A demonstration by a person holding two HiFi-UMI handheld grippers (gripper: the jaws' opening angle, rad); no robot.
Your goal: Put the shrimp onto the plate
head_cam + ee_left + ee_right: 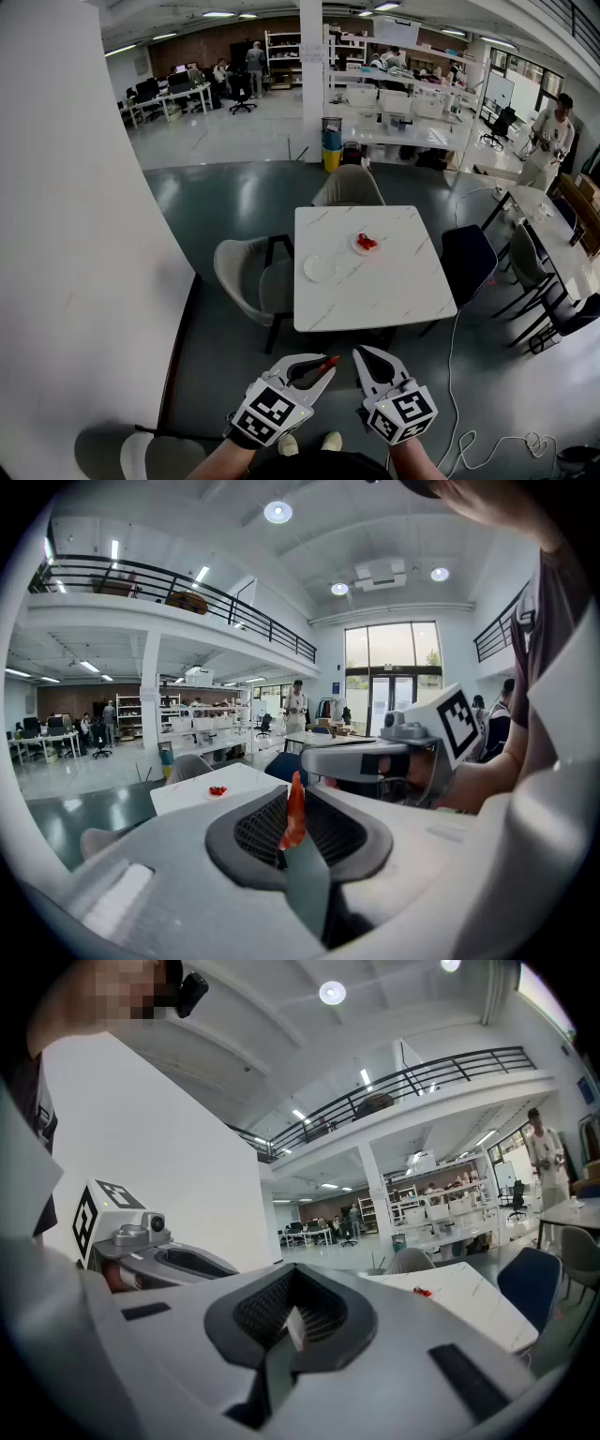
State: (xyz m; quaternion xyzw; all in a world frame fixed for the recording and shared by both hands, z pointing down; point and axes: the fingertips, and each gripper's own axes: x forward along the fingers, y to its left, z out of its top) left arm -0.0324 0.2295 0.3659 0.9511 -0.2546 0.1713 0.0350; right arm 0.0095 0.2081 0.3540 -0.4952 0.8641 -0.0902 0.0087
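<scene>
Red shrimp [366, 243] lie on a small white dish on the marble table [375, 298], with an empty white plate [320, 268] to their left. The shrimp [217, 790] also show far off in the left gripper view, and as a red speck, the shrimp [424, 1291], in the right gripper view. Both grippers are held close to my body, well short of the table. My left gripper [325, 364] is shut, with a thin orange-red strip at its jaw tips [294, 810]. My right gripper [364, 360] is shut with nothing in it [294, 1327].
Grey chairs [246, 277] stand at the table's left and far side, a dark blue chair [467, 261] at its right. A white wall [75, 244] runs along my left. A cable [487, 445] lies on the floor at the right. People work at desks far behind.
</scene>
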